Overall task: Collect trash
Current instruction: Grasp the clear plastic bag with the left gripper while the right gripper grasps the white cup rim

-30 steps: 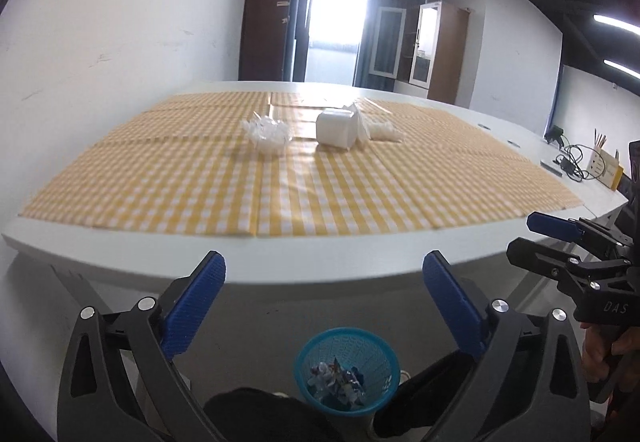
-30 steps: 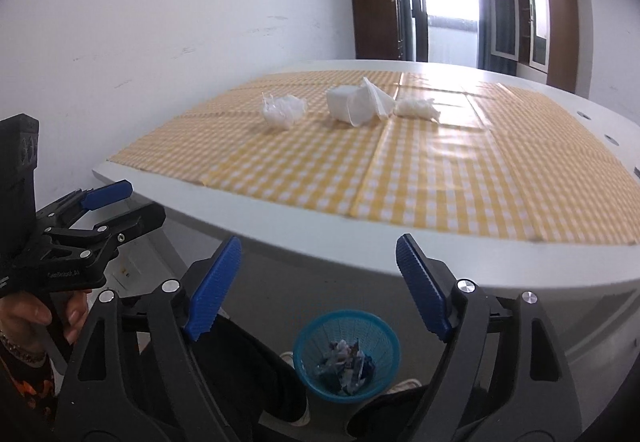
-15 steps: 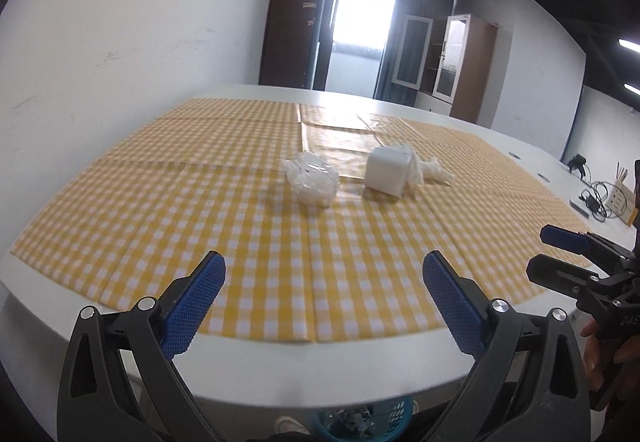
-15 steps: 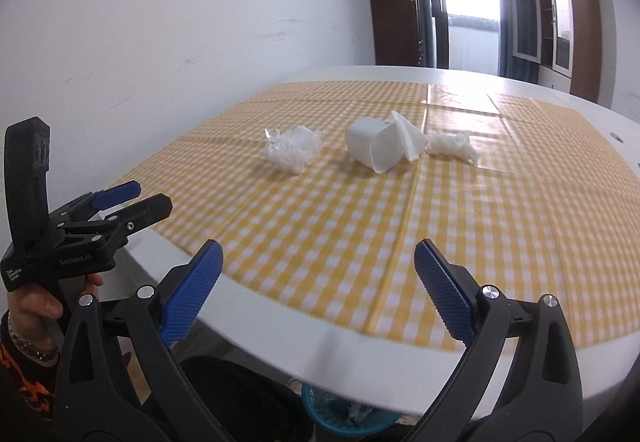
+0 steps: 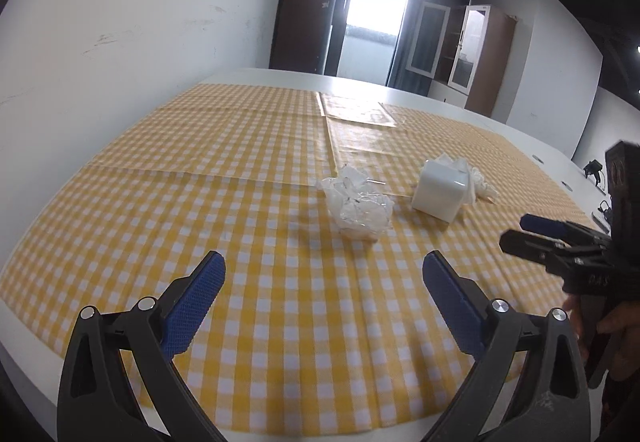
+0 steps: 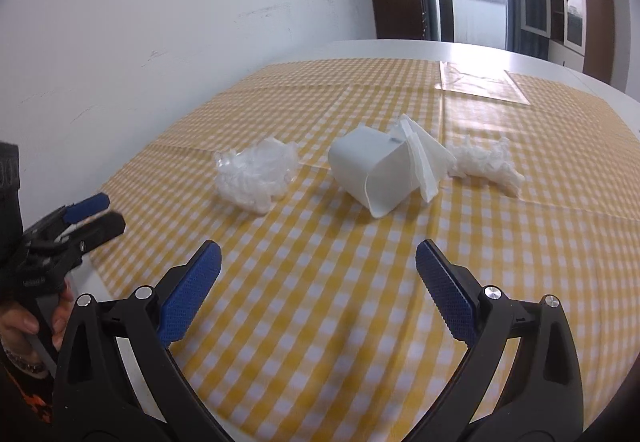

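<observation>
1. Left wrist view: your left hand-held gripper [image 5: 322, 278] is spread wide and empty, aimed over the table [image 5: 280, 322] at the crumpled clear plastic [image 5: 358, 204], likely its pickup. The white cup [image 5: 438, 194] lies tipped just beyond.
2. Right wrist view: your right hand-held gripper [image 6: 318, 272] has just been opening with nothing between its jaws, now wide, lined up on the cup, which has a napkin [image 6: 424, 156] touching it and a crumpled tissue [image 6: 486, 162] beside. All trash is on the table, uncollected.

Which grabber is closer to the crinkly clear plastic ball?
Left, probably. The left gripper faces the plastic ball straight ahead. The right gripper sits off to its right, aimed more at the white cup.
</observation>
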Demonstrator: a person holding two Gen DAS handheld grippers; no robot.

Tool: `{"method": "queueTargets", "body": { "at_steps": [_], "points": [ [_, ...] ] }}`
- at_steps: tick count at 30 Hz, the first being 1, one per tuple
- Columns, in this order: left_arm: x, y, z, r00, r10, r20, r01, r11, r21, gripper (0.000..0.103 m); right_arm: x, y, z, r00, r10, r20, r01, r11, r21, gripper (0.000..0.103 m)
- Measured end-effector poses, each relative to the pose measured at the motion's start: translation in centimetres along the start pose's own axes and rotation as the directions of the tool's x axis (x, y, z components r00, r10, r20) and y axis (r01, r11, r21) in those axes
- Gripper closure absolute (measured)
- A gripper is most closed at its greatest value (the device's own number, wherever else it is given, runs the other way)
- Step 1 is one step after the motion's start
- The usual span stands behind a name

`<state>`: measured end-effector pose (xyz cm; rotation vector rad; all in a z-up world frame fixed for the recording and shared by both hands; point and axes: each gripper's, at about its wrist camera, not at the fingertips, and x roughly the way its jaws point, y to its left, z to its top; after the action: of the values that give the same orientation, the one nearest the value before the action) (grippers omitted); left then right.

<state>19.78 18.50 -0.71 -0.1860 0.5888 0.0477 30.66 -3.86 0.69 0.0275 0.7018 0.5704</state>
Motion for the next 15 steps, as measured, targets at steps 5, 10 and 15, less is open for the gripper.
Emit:
{"method": "queueTargets", "body": {
  "at_steps": [5, 10, 15],
  "points": [
    [1.8, 0.6, 0.6, 1.0, -0.009, -0.022, 0.009, 1.0, -0.016, 0.006, 2.8, -1.0, 1.8, 0.999, 0.026, -0.038, -0.024, 0.999, 0.031, 0.01],
    [3.4, 1.2, 1.6, 0.998, -0.028, -0.049, 0.026, 0.999, -0.042, 0.006, 5.3, -1.7, 3.4, 0.996, 0.044, -0.083, -0.039, 0.997, 0.061, 0.024],
    [4.7, 1.0, 3.1, 0.998, -0.037, -0.053, 0.035, 0.998, -0.047, 0.006, 7.4, -2.0, 4.4, 0.992, 0.056, -0.112, -0.047, 0.996, 0.079, 0.039]
  ]
}}
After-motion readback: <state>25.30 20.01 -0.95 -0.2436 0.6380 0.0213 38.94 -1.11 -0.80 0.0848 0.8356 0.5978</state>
